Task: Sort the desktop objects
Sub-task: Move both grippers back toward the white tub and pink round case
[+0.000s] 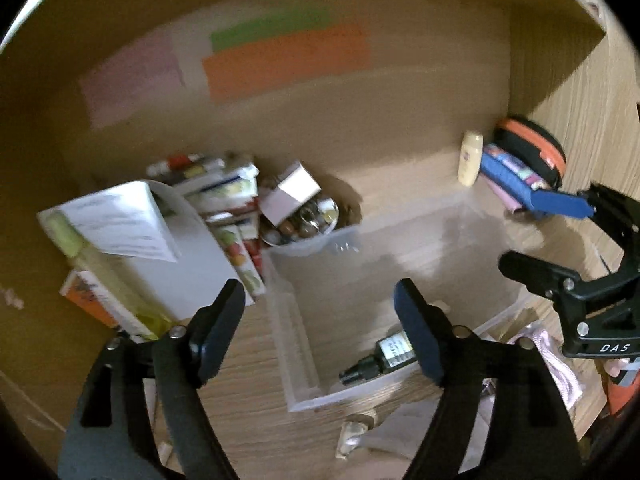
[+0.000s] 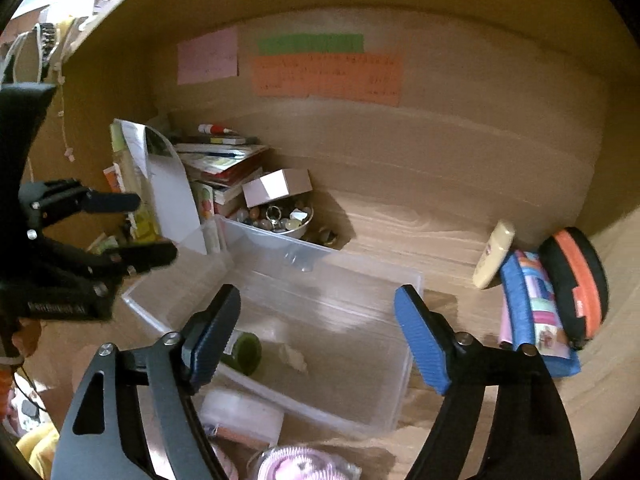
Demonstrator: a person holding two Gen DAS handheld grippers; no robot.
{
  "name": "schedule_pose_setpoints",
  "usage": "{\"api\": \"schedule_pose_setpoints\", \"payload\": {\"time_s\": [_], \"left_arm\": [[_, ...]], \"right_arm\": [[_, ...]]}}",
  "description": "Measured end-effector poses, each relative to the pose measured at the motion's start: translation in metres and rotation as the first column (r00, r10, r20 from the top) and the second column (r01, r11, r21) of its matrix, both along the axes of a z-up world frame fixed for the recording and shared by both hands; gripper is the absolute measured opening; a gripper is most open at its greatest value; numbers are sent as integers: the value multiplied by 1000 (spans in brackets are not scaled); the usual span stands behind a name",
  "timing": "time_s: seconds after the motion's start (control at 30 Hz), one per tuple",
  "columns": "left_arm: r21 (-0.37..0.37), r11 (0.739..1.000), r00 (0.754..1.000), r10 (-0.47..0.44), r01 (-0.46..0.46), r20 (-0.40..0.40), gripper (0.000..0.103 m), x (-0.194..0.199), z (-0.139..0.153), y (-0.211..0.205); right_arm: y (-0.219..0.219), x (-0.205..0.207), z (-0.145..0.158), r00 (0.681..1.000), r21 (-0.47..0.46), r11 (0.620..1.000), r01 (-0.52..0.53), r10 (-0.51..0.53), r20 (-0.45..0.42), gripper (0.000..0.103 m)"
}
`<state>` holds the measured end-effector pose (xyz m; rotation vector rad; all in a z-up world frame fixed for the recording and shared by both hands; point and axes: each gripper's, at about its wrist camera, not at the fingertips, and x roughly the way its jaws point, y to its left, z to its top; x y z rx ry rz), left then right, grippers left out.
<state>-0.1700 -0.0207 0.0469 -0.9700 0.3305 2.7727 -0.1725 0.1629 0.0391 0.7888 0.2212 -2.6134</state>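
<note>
On the right claw (image 1: pixel 568 236), "DAS" reads white.

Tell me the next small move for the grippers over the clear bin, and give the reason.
Probably swing the right gripper toward the cream bottle standing against the back wall. Both it and the left gripper hang open and empty above the clear bin, a dark dropper bottle already lies inside, and the cream bottle is loose, unblocked and on the right gripper's side.
</note>
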Motion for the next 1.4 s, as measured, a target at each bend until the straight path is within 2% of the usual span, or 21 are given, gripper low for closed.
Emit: {"api": "schedule_pose_setpoints", "payload": {"time_s": [0.07, 0.27, 0.43, 0.6, 0.7, 1.0, 1.23, 1.4], "left_arm": [[17, 1000, 999, 12, -11, -40, 91, 14, 8, -6], [36, 998, 988, 53, -48, -144, 96, 56, 22, -20], [51, 997, 985, 69, -61, -160, 98, 83, 17, -33], [58, 995, 989, 86, -79, -121, 98, 104, -4, -41], [71, 994, 994, 86, -81, -70, 98, 110, -23, -44], [90, 994, 998, 54, -58, 42, 98, 134, -70, -41], [140, 988, 988, 40, -62, 152, 98, 126, -97, -40], [177, 983, 989, 30, -56, 148, 98, 118, -102, -38]], "right_arm": [[2, 13, 4, 1000, 5, 1000, 6, -6, -12, 78], [5, 48, 9, 999, 2, 1000, 7, -7, -33, 81], [2, 72, 4, 999, 4, 1000, -2, 2, -37, 82], [-1, 86, -14, 1000, 4, 1000, 0, 0, 15, 83], [-1, 93, -26, 998, 2, 1000, -8, 8, 55, 83], [-17, 117, -58, 993, 65, 997, -49, 42, 110, 83], [-32, 111, -85, 984, 94, 992, -85, 69, 166, 82], [-39, 101, -99, 977, 111, 988, -107, 84, 196, 81]]}}
